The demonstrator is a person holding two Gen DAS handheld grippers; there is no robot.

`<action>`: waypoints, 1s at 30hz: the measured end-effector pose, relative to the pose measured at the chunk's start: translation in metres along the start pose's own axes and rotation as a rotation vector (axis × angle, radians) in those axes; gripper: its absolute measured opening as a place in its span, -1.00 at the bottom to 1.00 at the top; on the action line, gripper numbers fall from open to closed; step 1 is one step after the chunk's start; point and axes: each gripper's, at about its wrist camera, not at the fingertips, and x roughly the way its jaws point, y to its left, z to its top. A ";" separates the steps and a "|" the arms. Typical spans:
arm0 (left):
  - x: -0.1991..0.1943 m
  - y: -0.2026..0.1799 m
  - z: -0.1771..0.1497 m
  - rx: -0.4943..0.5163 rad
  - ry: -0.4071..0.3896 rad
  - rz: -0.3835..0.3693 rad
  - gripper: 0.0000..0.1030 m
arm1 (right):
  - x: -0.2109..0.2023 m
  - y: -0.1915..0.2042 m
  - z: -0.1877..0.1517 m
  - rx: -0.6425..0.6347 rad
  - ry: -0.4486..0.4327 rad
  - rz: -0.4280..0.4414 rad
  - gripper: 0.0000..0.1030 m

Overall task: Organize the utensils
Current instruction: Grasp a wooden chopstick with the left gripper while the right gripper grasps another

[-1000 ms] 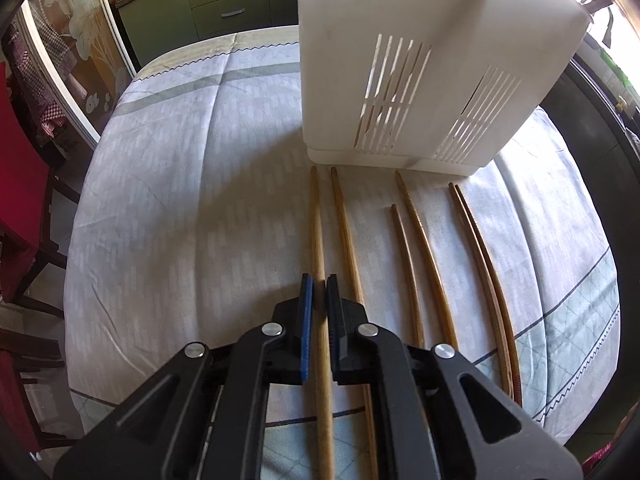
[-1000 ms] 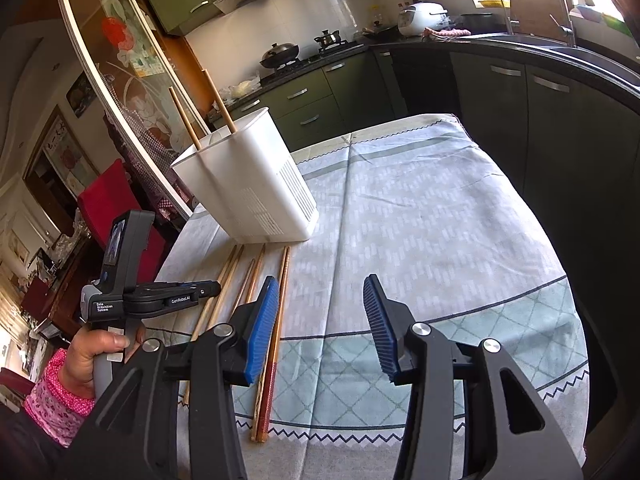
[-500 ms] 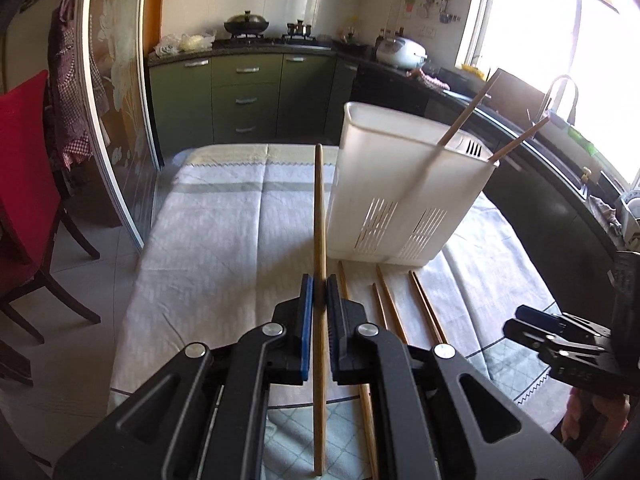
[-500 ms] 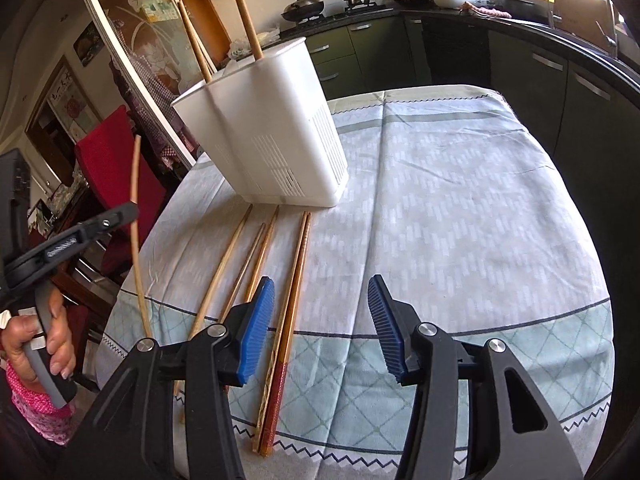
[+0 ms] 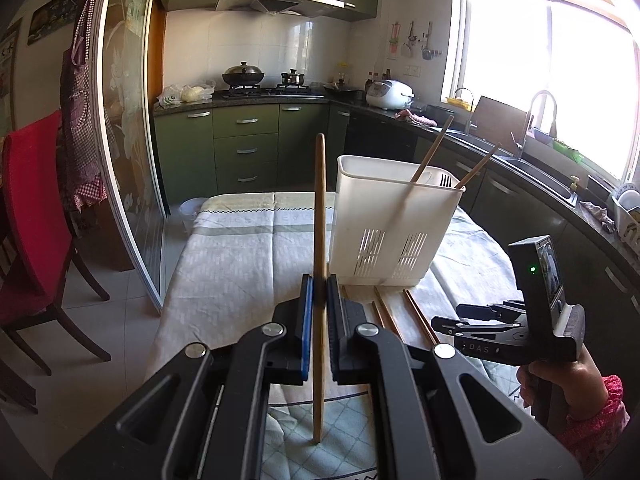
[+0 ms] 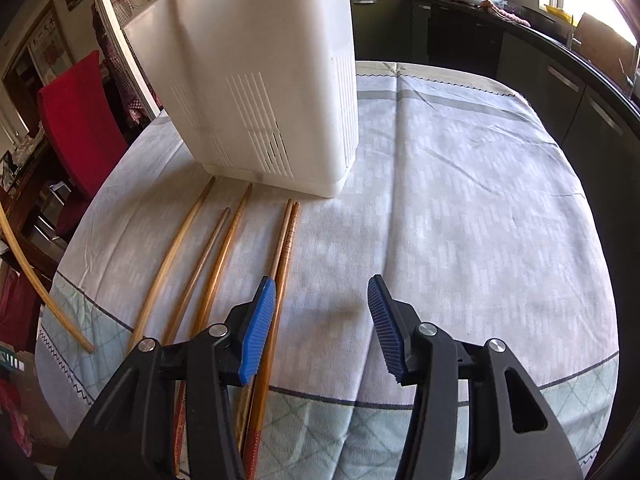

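Observation:
My left gripper [image 5: 319,292] is shut on a long wooden chopstick [image 5: 319,216] and holds it upright above the table, left of the white slotted utensil holder [image 5: 384,232]. Two chopsticks [image 5: 434,148] stand in the holder. The held chopstick also shows at the left edge of the right wrist view [image 6: 36,280]. My right gripper [image 6: 322,300] is open and empty, low over the tablecloth. Several chopsticks [image 6: 220,256] lie side by side in front of the holder [image 6: 256,80]; a pair [image 6: 284,248] lies by the left finger.
A pale patterned tablecloth [image 6: 460,184] covers the table. A red chair [image 5: 32,216] stands to the left. Dark green kitchen cabinets [image 5: 244,148] and a counter with a sink [image 5: 536,160] run behind and to the right. The right gripper's handle and hand [image 5: 552,320] show in the left wrist view.
My left gripper has lifted the chopstick off the table and tilted it upright. My right gripper has moved forward and down toward the chopsticks lying by the holder.

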 end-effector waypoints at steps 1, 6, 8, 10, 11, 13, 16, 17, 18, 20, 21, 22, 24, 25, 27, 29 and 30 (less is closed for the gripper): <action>0.000 0.000 0.000 -0.001 0.000 -0.002 -0.87 | 0.002 0.001 0.000 -0.007 0.004 -0.006 -0.05; 0.000 0.002 0.000 -0.005 -0.001 -0.001 -0.87 | 0.006 0.005 0.003 -0.031 0.006 -0.040 -0.08; 0.000 0.002 0.000 -0.003 -0.001 0.003 -0.87 | 0.008 0.009 0.005 -0.044 0.005 -0.059 -0.09; 0.000 0.002 -0.001 -0.004 -0.001 0.004 -0.87 | 0.008 0.014 0.005 -0.057 0.008 -0.063 -0.16; 0.001 0.002 -0.001 -0.001 -0.001 0.006 -0.87 | 0.009 0.018 0.006 -0.068 0.009 -0.062 -0.17; 0.000 0.001 -0.001 0.001 -0.002 0.007 -0.87 | 0.009 0.028 0.006 -0.098 0.014 -0.078 -0.22; 0.000 0.001 -0.001 0.003 -0.002 0.006 -0.87 | 0.013 0.035 0.009 -0.113 0.021 -0.097 -0.34; 0.000 0.001 -0.001 0.005 -0.002 0.007 -0.87 | 0.014 0.036 0.011 -0.115 0.029 -0.098 -0.40; 0.001 0.000 -0.001 0.006 -0.002 0.008 -0.87 | 0.018 0.039 0.012 -0.120 0.039 -0.104 -0.46; 0.001 0.000 -0.001 0.005 -0.003 0.007 -0.87 | 0.020 0.042 0.012 -0.134 0.039 -0.111 -0.48; 0.002 0.001 -0.001 0.005 -0.003 0.008 -0.87 | 0.021 0.044 0.014 -0.139 0.043 -0.111 -0.48; 0.001 0.001 -0.001 0.005 -0.004 0.007 -0.87 | 0.023 0.045 0.015 -0.141 0.045 -0.109 -0.48; 0.001 0.000 -0.001 0.003 -0.005 0.005 -0.87 | 0.027 0.044 0.018 -0.142 0.046 -0.103 -0.48; 0.001 0.000 -0.001 0.004 -0.006 0.004 -0.87 | 0.029 0.045 0.020 -0.142 0.046 -0.101 -0.48; 0.002 0.000 -0.001 0.005 -0.006 0.003 -0.87 | 0.032 0.046 0.024 -0.135 0.052 -0.088 -0.60; 0.002 0.001 -0.001 0.001 -0.005 0.001 -0.87 | 0.034 0.045 0.026 -0.128 0.065 -0.052 -0.80; 0.001 0.000 -0.001 0.000 -0.006 0.002 -0.87 | 0.035 0.045 0.028 -0.129 0.070 -0.045 -0.86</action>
